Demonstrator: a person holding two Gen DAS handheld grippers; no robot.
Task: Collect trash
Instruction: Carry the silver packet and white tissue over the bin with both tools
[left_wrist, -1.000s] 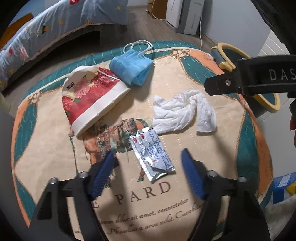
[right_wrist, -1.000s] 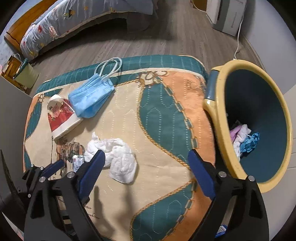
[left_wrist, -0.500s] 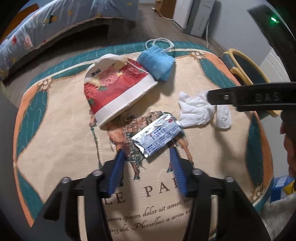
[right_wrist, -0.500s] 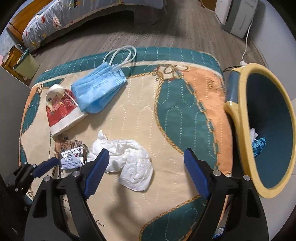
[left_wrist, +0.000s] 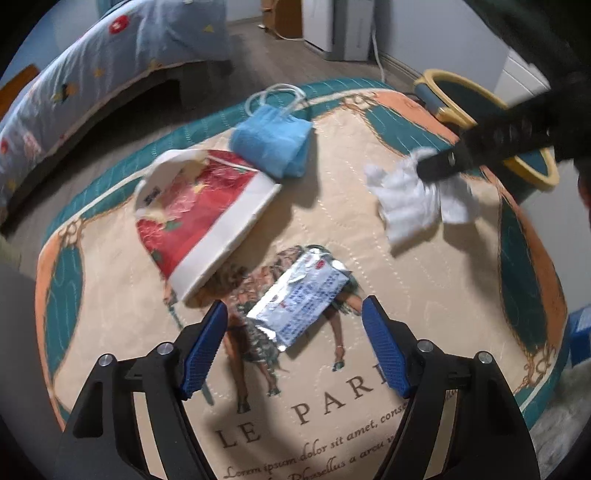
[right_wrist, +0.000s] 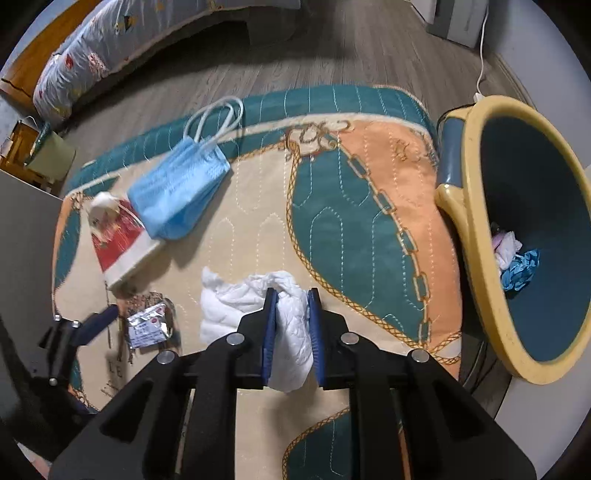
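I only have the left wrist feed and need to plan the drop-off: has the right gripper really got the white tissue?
Observer: Yes. The right gripper has just closed, and its pads pinch the white tissue.
Operator: Anything already in the bin?
Observer: The bin holds crumpled white and blue trash at its bottom.
Operator: What lies beyond the rug, past the paper cup?
Observer: A small wooden shelf stands on the floor near the bed.

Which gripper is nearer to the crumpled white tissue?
Right. The right gripper is clamped on the crumpled white tissue; the left gripper stands open around the silver foil packet.
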